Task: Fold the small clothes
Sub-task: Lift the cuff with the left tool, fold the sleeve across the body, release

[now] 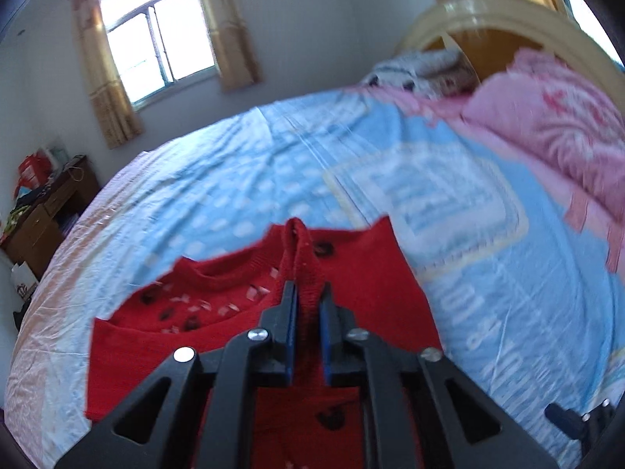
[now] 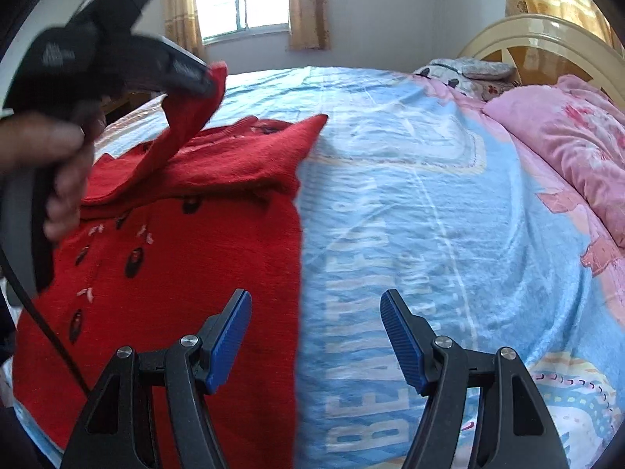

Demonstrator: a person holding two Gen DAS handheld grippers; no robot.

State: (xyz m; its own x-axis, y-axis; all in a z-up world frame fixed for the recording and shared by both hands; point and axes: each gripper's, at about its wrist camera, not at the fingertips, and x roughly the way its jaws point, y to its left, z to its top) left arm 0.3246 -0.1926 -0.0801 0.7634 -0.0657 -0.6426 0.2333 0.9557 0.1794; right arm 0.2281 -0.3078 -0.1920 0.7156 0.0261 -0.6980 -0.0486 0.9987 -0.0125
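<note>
Red knitted sweater (image 2: 187, 273): small, with dark and pale motifs on the front, spread on the blue printed bedsheet (image 2: 410, 203) toward the near left part of the bed; one sleeve (image 1: 300, 258) is lifted clear of the body and folded across toward the neckline. Left gripper (image 1: 306, 301): blue pads pressed together on the sleeve's ribbed cuff, the fabric bunched between them; in the right wrist view the same tool (image 2: 195, 78) appears raised above the garment, held by the person's left hand (image 2: 58, 164), the red strip hanging from its tip down to the sweater. Right gripper (image 2: 316, 312): fingers spread wide with nothing between them, poised over the sweater's right edge where red knit meets sheet; whether the tips touch the cloth cannot be judged, owing to blur. Pink quilt (image 2: 566, 148): heaped along the far right of the bed. Cream headboard (image 2: 539, 35): behind it. Curtained window (image 1: 156, 39): far wall. Wooden desk (image 1: 43, 215): cluttered, beside the bed.
</note>
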